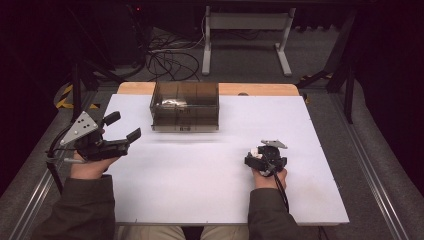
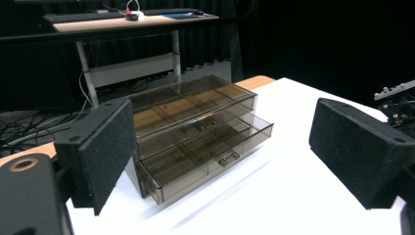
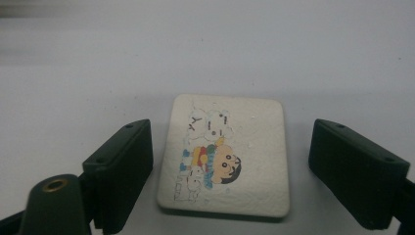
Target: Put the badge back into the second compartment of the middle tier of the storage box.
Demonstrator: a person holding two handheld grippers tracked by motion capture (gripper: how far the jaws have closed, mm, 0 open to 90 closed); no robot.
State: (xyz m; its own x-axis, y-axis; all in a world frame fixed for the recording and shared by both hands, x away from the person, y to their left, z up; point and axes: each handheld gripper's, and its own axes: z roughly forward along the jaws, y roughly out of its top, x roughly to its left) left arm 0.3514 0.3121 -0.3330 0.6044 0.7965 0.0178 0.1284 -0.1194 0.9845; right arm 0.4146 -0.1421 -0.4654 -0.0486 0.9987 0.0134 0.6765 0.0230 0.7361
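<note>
While the left tongs (image 1: 123, 127) gape empty near the desk's (image 1: 200, 190) left edge, the right tongs (image 3: 230, 171) straddle a picture tile (image 3: 227, 154), pads apart from it.

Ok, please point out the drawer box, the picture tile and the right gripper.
drawer box (image 2: 195, 142), left gripper view, on its lower drawer front.
tile (image 3: 227, 154), right gripper view, on its cartoon picture.
right gripper (image 3: 230, 171), right gripper view, midway between its jaws.

thing: flat square cream-white coaster with rounded corners and a printed cartoon child and snowman (image 3: 225, 156) | state: picture side up, print worn and chipped | pose: lying flat | place: on the white table top, between the right gripper's jaws, touching neither
</note>
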